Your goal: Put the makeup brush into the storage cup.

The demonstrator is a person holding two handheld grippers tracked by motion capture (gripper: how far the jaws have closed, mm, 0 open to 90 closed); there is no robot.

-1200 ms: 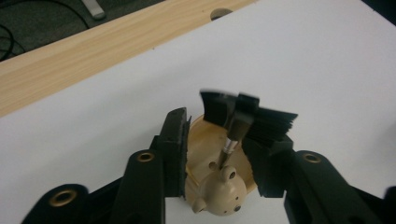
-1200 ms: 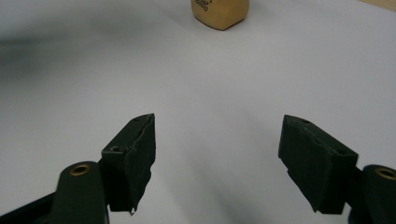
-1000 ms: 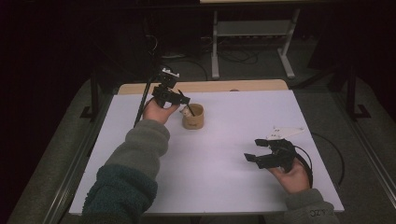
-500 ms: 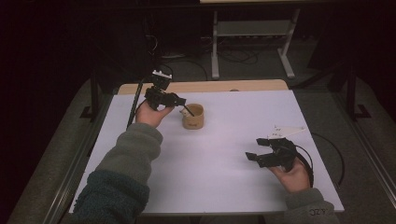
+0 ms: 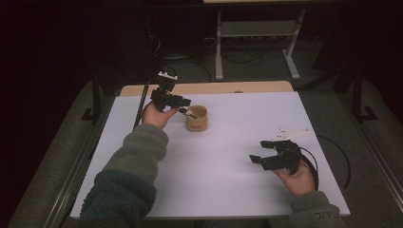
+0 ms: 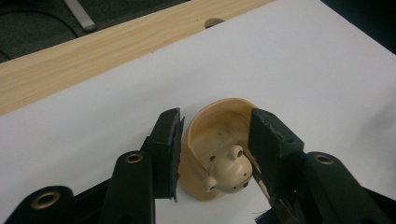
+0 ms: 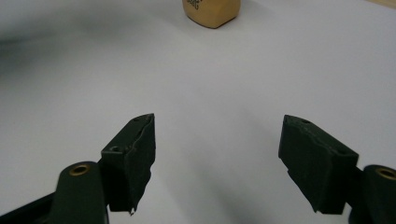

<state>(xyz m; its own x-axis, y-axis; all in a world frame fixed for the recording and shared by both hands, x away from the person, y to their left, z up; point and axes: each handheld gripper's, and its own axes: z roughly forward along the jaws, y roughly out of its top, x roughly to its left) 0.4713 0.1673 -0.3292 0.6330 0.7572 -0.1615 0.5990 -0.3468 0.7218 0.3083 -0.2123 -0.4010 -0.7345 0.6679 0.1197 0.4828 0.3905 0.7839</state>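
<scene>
A small tan wooden cup (image 5: 196,118) stands on the white table top (image 5: 237,190), left of centre toward the far side. Inside it lies a round tan knob with holes (image 6: 227,172) on a thin stick. My left gripper (image 5: 185,105) hovers at the cup's left rim. In the left gripper view the cup (image 6: 210,135) sits between the jaws, which have just been closing. One pad is by the outer left wall and the other covers the right rim; no firm press shows. My right gripper (image 5: 259,152) rests open near the front right with nothing between its jaws (image 7: 217,126).
A light wooden strip (image 5: 204,88) runs along the table's far edge. A metal stand (image 5: 256,33) and cables lie on the dark floor behind. The right gripper's cable (image 5: 335,161) loops on the table near its right edge. Dark rails flank both sides.
Both hands stay where they were. The cup has not moved.
</scene>
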